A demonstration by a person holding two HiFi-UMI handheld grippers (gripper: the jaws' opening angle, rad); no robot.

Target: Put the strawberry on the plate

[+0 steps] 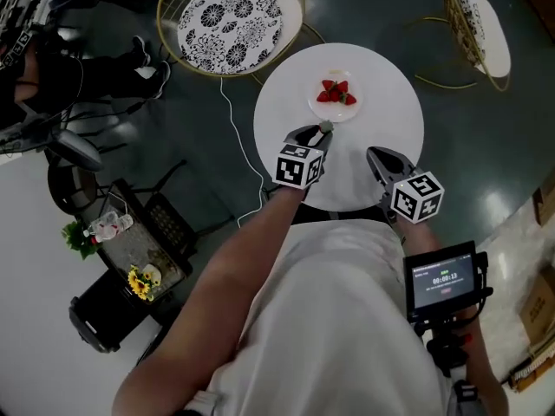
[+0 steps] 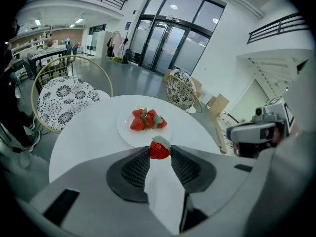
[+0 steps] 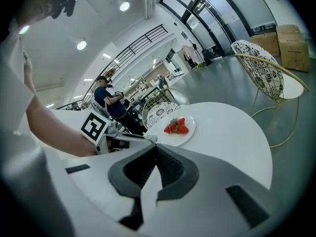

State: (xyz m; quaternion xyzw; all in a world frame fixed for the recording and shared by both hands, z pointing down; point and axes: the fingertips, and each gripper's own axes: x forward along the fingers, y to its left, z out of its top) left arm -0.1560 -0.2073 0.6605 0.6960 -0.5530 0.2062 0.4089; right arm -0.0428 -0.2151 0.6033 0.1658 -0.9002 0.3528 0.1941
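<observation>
Strawberry [image 2: 159, 150] is pinched tight in the tips of the left gripper [image 1: 323, 129], just short of the plate [image 1: 317, 108]. The plate sits near the middle of the round white surface [image 1: 390, 85] and has other strawberries [image 1: 336, 93] on it. This looks like the carrying step. Next, I think, the gripper must go a bit forward over the plate, come down and let go. The right gripper [image 1: 373, 152] is closed on nothing, by the surface's near edge. Bare room lies all around the plate.
</observation>
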